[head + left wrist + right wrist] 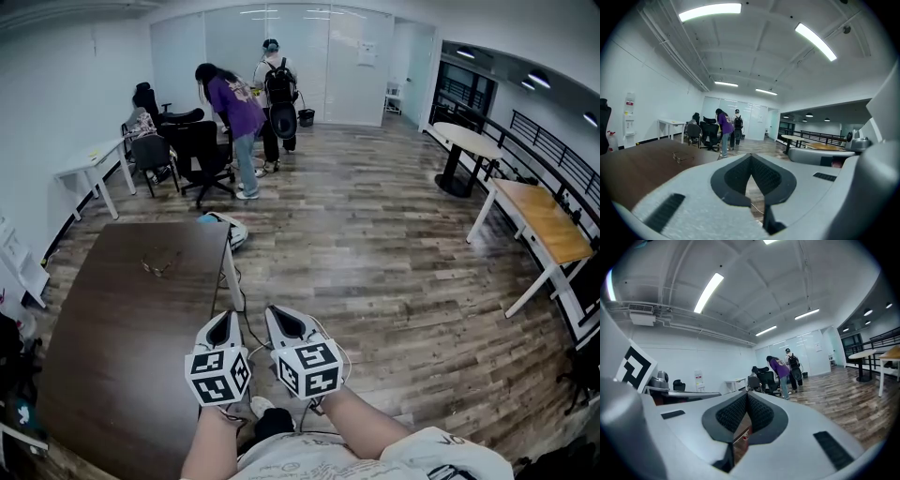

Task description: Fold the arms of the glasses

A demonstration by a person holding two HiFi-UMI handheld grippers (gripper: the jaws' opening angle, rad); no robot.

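A pair of thin-framed glasses [160, 265] lies on the dark brown table [122, 337], arms spread, toward its far end; in the left gripper view the glasses [682, 157] show small at the left. My left gripper [225, 318] and right gripper [284, 314] hang side by side off the table's near right corner, well short of the glasses. Both are shut with nothing between the jaws. The left gripper [751, 157] points along the table's right edge. The right gripper [746, 393] points level into the room.
Two people [248, 103] stand at the far end beside black office chairs [202, 150]. A white desk [94, 164] lines the left wall. A round table [466, 141] and a wooden table [544, 220] stand at the right. A white object [232, 230] lies on the floor by the table's far corner.
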